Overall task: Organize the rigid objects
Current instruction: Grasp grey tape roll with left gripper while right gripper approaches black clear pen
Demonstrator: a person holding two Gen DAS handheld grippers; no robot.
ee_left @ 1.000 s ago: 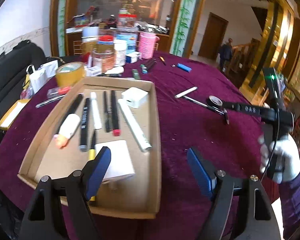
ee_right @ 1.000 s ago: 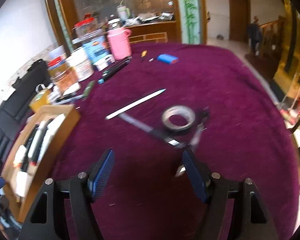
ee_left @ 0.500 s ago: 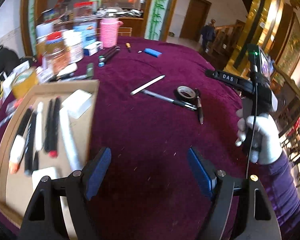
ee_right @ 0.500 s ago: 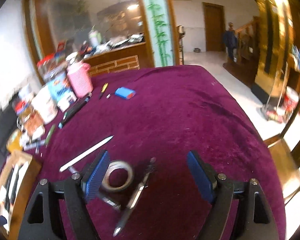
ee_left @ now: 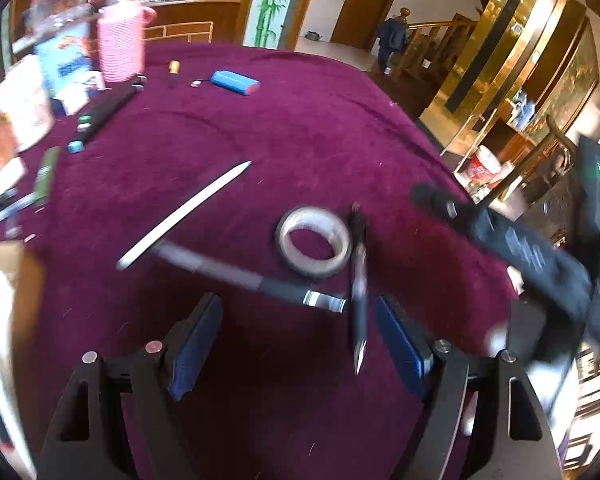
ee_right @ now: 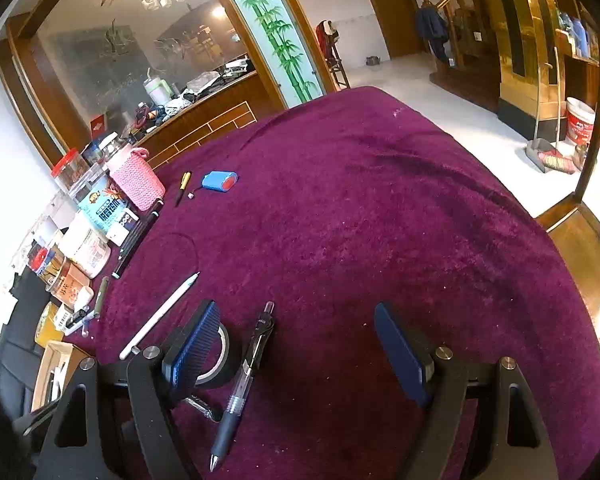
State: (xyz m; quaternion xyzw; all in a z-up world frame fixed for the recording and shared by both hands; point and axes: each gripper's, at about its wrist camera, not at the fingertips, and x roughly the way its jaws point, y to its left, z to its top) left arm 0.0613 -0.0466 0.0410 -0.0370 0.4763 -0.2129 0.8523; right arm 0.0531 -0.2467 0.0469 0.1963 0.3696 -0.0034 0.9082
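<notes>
Tape roll [ee_left: 314, 246] nearer now — left gripper [ee_left: 300, 344] has closed in, jaws apart.

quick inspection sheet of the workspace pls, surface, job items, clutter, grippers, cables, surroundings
surface: round table under a purple velvet cloth, lint specks.
job's things: tape roll, clear pen, white stylus and dark pen lie loose; cardboard tray at the left edge already holds items.
clutter: pink knit holder, jars, blue case along the far side.
grippers: left gripper open above the pens; right gripper open, clear pen between its fingers.
cables: nothing seen.
surroundings: glass partition, bamboo panel, staircase, red bucket on the floor.
</notes>
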